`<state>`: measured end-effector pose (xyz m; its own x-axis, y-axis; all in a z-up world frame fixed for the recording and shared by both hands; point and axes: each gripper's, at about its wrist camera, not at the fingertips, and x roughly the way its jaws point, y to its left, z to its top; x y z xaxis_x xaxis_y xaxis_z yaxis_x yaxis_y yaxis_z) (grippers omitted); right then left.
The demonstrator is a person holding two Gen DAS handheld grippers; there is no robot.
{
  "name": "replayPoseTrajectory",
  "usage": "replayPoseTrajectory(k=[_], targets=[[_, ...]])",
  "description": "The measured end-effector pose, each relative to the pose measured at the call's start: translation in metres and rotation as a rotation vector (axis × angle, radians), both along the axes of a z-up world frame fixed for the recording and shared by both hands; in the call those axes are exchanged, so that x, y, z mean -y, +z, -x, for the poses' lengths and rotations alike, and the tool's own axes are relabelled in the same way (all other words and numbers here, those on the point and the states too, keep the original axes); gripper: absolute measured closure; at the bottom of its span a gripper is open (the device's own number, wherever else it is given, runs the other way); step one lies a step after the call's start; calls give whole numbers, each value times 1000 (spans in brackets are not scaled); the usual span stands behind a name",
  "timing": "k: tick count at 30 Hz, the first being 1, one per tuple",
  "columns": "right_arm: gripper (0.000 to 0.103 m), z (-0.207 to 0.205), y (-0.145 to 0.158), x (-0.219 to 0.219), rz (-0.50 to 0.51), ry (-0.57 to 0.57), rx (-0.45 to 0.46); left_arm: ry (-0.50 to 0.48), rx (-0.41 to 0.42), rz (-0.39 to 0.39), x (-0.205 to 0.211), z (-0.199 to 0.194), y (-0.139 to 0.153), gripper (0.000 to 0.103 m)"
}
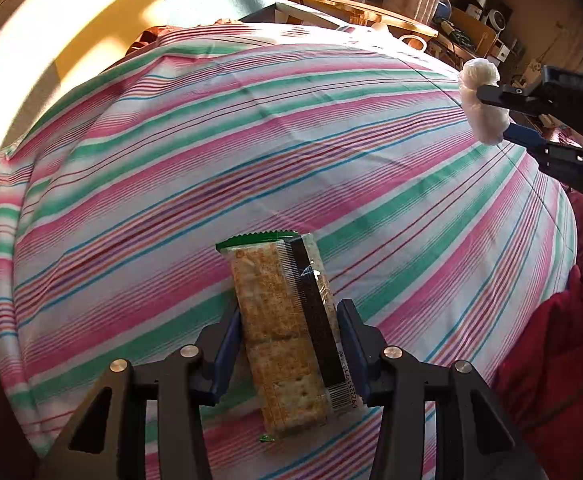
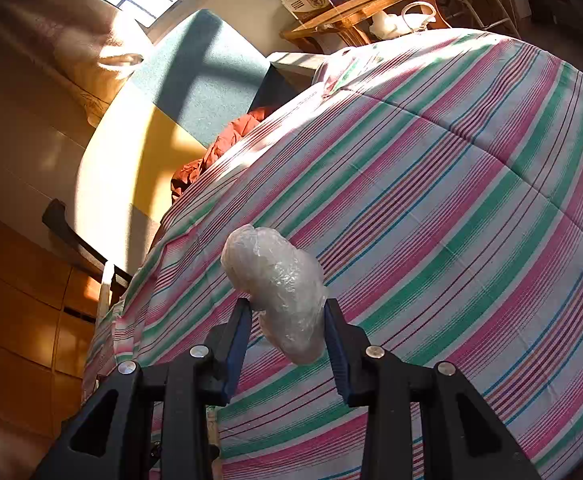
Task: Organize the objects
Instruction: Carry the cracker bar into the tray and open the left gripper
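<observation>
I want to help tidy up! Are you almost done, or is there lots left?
Nothing looks put away yet. The left tongs are closed on a cracker packet, and the right tongs are closed on a white plastic-wrapped bundle, both over the striped bedspread. Both things still need a spot; I can't see where they go.

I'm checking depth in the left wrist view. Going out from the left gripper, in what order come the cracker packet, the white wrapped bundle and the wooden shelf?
1. cracker packet, between the left gripper fingers.
2. white wrapped bundle, upper right, held by the right gripper.
3. wooden shelf, beyond the striped quilt, at top.
</observation>
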<state>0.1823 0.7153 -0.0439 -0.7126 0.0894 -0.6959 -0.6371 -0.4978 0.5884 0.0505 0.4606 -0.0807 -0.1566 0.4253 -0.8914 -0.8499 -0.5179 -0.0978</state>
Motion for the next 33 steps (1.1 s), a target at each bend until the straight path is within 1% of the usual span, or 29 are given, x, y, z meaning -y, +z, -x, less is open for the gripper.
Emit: replayPoseTrajectory(k=[2, 5, 7, 9, 10, 11, 13, 16, 18, 21, 22, 24, 25, 26, 29, 33], targets=[[67, 8, -4, 3, 13, 45, 17, 12, -15, -13, 33, 0, 1, 55], [67, 22, -10, 9, 20, 99, 81, 35, -10, -34, 67, -1, -1, 55], [67, 33, -15, 15, 13, 144, 139, 51, -7, -47, 87, -4, -3, 55], [67, 47, -15, 26, -28, 201, 215, 49, -14, -59, 102, -7, -3, 55], [67, 55, -14, 35, -52, 233, 255, 50, -17, -63, 109, -9, -3, 55], [67, 63, -13, 46, -66, 269, 276, 51, -16, -69, 114, -9, -3, 55], [67, 81, -7, 74, -84, 355, 287, 54, -17, -83, 122, -12, -3, 55], [67, 112, -1, 124, -143, 482, 321, 55, -20, -98, 122, -11, -4, 55], [67, 129, -3, 153, -187, 534, 342, 53, -27, -104, 123, -13, -4, 55], [67, 143, -17, 180, -199, 552, 350, 48, -39, -114, 125, -15, -4, 55], [67, 146, -23, 188, -227, 555, 367, 47, -45, -116, 124, -16, -5, 55], [67, 150, -33, 198, -294, 565, 433, 38, -63, -119, 123, -18, -6, 55], [73, 151, -34, 199, -322, 568, 446, 33, -73, -122, 123, -19, -5, 55], [74, 152, -35, 198, -333, 571, 450, 32, -76, -126, 123, -19, -6, 55], [74, 154, -45, 195, -319, 574, 477, 37, -76, -134, 124, -18, -5, 55], [74, 155, -46, 192, -320, 579, 470, 38, -78, -133, 127, -18, -4, 56]])
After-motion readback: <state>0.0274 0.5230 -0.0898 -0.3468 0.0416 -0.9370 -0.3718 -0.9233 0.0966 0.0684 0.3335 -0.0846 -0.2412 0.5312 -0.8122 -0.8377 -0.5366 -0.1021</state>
